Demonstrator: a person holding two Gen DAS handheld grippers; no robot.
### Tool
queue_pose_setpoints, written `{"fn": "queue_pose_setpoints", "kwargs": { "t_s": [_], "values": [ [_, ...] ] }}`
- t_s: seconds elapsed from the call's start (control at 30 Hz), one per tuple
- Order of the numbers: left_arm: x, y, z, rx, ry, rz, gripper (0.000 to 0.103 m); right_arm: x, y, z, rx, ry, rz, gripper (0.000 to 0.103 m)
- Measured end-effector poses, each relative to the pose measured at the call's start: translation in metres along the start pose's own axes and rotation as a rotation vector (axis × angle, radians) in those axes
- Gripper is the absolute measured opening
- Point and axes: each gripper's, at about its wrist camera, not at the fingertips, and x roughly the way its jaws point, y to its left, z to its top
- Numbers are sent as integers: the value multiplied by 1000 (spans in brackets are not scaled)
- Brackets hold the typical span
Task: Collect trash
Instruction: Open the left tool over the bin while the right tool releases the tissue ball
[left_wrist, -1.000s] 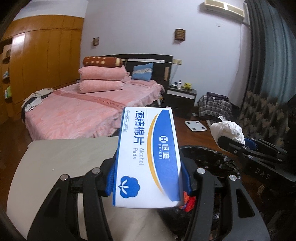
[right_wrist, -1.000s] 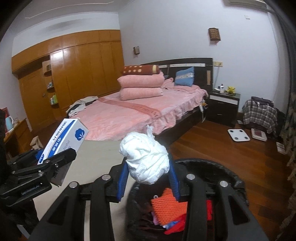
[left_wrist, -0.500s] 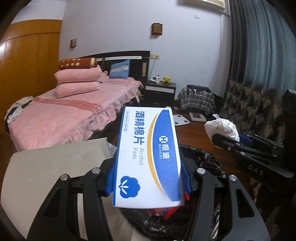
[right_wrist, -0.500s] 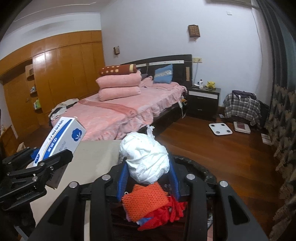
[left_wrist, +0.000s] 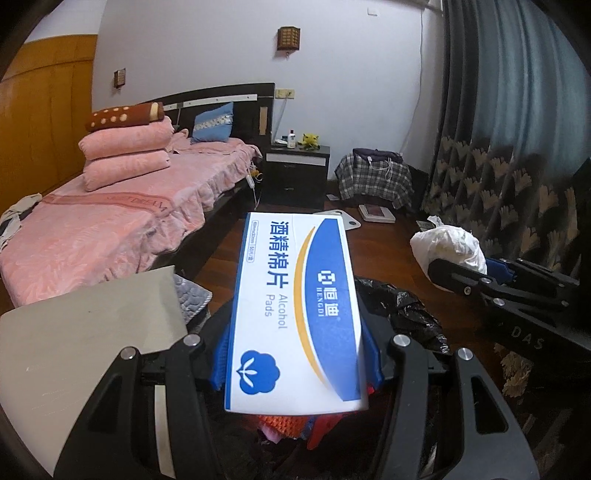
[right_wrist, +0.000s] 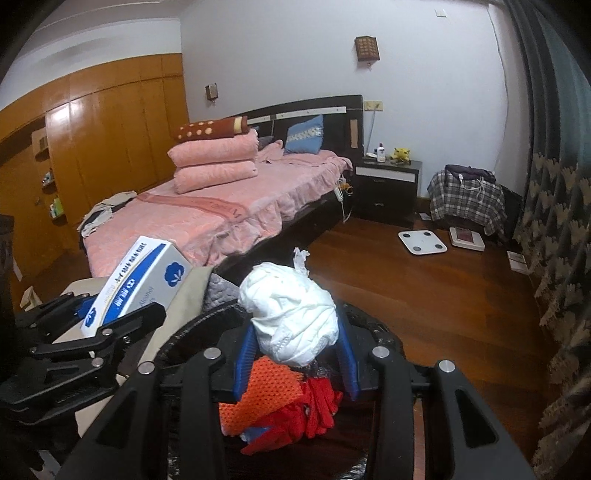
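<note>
The bin (right_wrist: 388, 332) stands beside the table (left_wrist: 74, 332), the bed (right_wrist: 229, 210) behind both, nightstand (right_wrist: 388, 192) right of the bed.

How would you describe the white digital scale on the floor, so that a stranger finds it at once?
Start from the pink bed and go past its dark nightstand to the wooden floor. There lies a flat white square bathroom scale with four round pads. The smaller scale beside it has a dark red middle; this one is all white.
</note>
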Motion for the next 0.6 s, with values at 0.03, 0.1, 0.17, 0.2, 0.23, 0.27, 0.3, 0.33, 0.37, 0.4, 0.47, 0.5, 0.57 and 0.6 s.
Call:
{"fn": "queue_pose_setpoints", "kwargs": {
  "t_s": [0.03, 0.1, 0.17, 0.2, 0.23, 0.27, 0.3, 0.33, 0.37, 0.4, 0.47, 0.5, 0.57, 0.6],
  "values": [
    [4, 0, -1, 0, 4, -3, 54, 3, -3, -1, 3, 4, -3, 39],
    [14, 0, -3, -3, 18, -8, 54, 8, -7, -3, 3, 12, -8, 39],
    [22, 0, -3, -3, 28, -10, 54, 14, -12, -5, 6, 21, -13, 39],
    [28, 0, -5, -4, 34, -14, 54, 18, -14, -7, 7, 28, -16, 39],
    [31, 1, -5, -3, 40, -16, 54, 22, -16, -8, 8, 35, -17, 39],
    [35, 1, -6, -2, 46, -19, 54, 25, -17, -9, 10, 41, -18, 39],
    [37, 1, -6, -2, 51, -21, 54, 29, -17, -10, 12, 47, -18, 39],
    [42, 1, -6, -2, 58, -21, 54, 31, -19, -11, 12, 51, -18, 39],
    [45, 2, -7, -3, 64, -19, 54, 34, -20, -12, 13, 56, -17, 39],
    [48, 4, -8, -4, 69, -21, 54, 38, -21, -13, 15, 61, -13, 39],
    [52, 5, -8, -3, 79, -36, 54, 43, -22, -15, 12, 68, -13, 40],
    [54, 5, -8, 0, 87, -45, 55, 45, -22, -17, 11, 73, -13, 43],
    [57, 7, -9, 2, 90, -55, 65, 51, -24, -19, 9, 81, -22, 53],
    [58, 8, -10, -1, 90, -56, 70, 53, -24, -19, 10, 84, -26, 58]
  ]
}}
